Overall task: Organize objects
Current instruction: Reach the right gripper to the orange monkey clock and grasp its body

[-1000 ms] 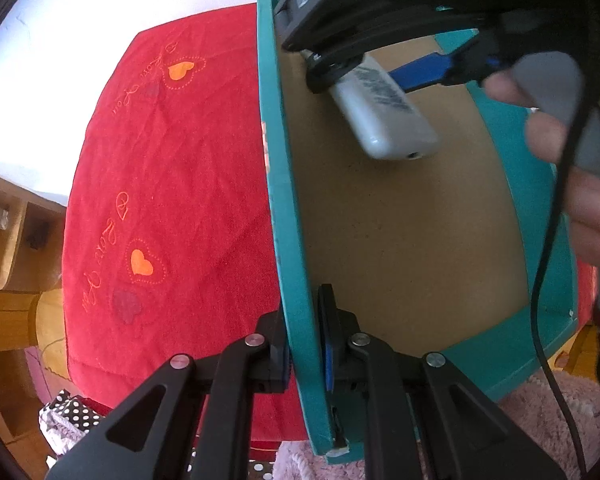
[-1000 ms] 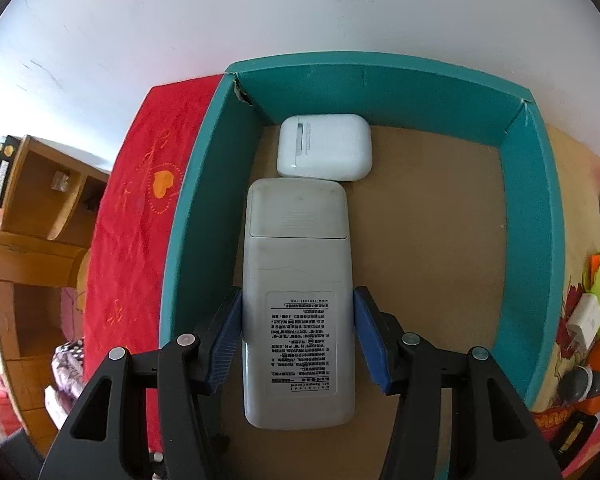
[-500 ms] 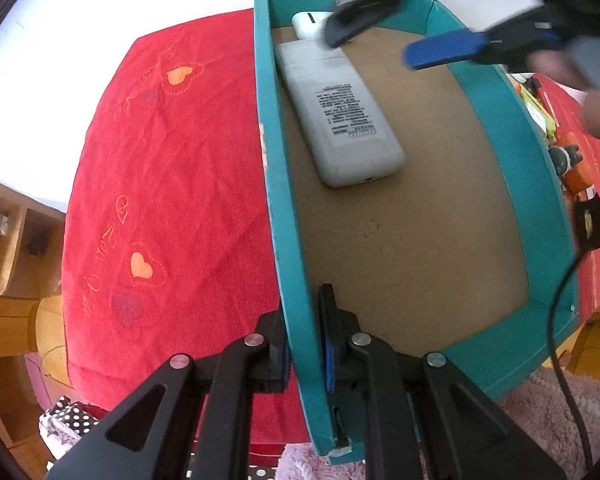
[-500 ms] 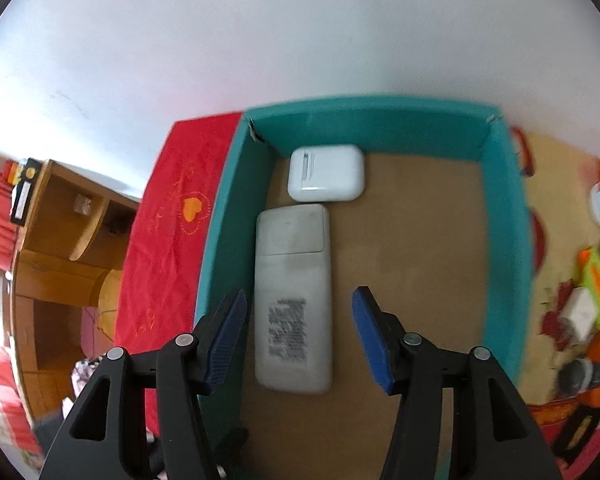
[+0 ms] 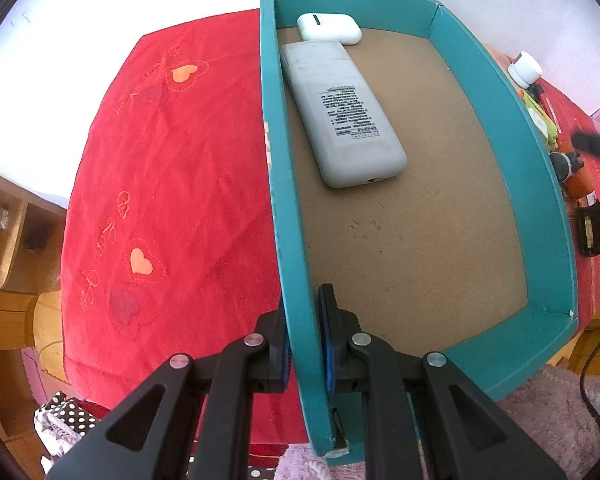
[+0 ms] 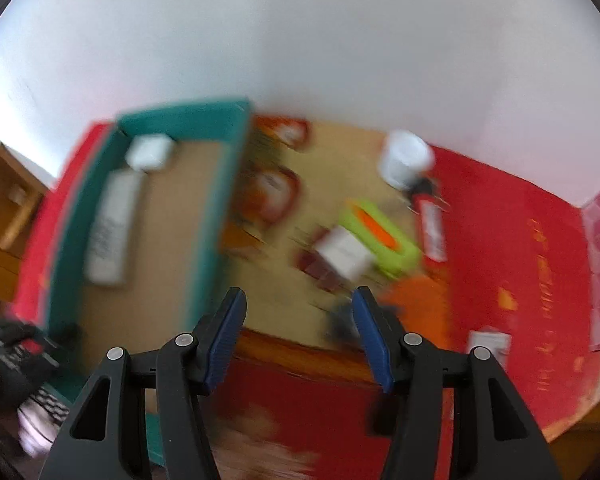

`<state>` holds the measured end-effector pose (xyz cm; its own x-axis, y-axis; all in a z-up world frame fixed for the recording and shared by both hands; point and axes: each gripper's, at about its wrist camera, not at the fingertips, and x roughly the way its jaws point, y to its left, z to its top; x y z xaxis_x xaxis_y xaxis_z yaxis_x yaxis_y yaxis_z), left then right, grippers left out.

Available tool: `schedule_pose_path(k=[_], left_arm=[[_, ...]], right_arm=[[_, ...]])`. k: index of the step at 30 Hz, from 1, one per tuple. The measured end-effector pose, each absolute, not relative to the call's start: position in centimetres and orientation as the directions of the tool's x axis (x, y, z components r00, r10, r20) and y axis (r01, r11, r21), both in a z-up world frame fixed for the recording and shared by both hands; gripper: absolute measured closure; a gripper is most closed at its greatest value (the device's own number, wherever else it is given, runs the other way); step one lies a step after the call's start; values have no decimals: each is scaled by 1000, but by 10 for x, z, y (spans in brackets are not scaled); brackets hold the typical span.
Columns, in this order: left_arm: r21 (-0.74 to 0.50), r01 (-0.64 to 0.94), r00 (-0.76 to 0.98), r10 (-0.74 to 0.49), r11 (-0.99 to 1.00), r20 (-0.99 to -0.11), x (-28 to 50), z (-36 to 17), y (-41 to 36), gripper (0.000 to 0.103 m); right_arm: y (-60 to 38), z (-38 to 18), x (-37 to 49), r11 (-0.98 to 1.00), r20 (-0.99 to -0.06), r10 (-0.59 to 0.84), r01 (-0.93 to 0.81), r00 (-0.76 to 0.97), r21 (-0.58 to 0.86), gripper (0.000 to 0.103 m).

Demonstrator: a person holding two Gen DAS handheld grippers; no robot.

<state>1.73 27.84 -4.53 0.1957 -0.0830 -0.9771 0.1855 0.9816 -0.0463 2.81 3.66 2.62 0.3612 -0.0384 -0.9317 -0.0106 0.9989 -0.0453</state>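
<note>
A teal box [image 5: 278,184] with a brown floor lies on the red cloth. My left gripper [image 5: 305,340] is shut on its left wall near the front corner. Inside, a grey remote [image 5: 342,112] lies face down along that wall, with a white earbud case [image 5: 329,29] at the far end. My right gripper [image 6: 298,328] is open and empty, above the table to the right of the box [image 6: 216,200]. Its view is blurred. Ahead of it lie a white block [image 6: 342,254], a green and orange item [image 6: 380,236] and a white jar [image 6: 404,158].
Right of the box the left wrist view shows the white jar [image 5: 524,69], an orange toy [image 5: 576,180] and a small black level [image 5: 590,230]. A wooden shelf [image 5: 8,248] stands left of the table. A pink rug [image 5: 556,412] lies below the front edge.
My right gripper let go of the remote, lifted out of the box and swung right over the loose items. My left gripper has kept its hold on the box wall.
</note>
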Motion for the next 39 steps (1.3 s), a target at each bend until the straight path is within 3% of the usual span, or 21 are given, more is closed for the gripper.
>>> schedule_pose_path(k=[4,7,12,22,39], left_arm=[[-40,186,202,-78,982,-976,15,-45,277,93],[-44,180,201,-81,983,-976,15,-46,277,93],[-37,175,194,-72,984,-978,17,-46,275,93],[-30,176,199,-65,984,-978,16,-46,271,93],[-4,155,223,-39,988,-974,10,-46,266,93]], right_arm=[[17,14,13,988,-928,-107,-65,357,-139,46],[15,13,7,981,-910,-131,-78,394,-175,34],[33,9,2,973,-890,-106,-139,444,-185,34],[63,-25,-17,653,-758,-342,-439,556,-617,34],[75,-53,-25,383,-720,-323,-612,613,-693,39]])
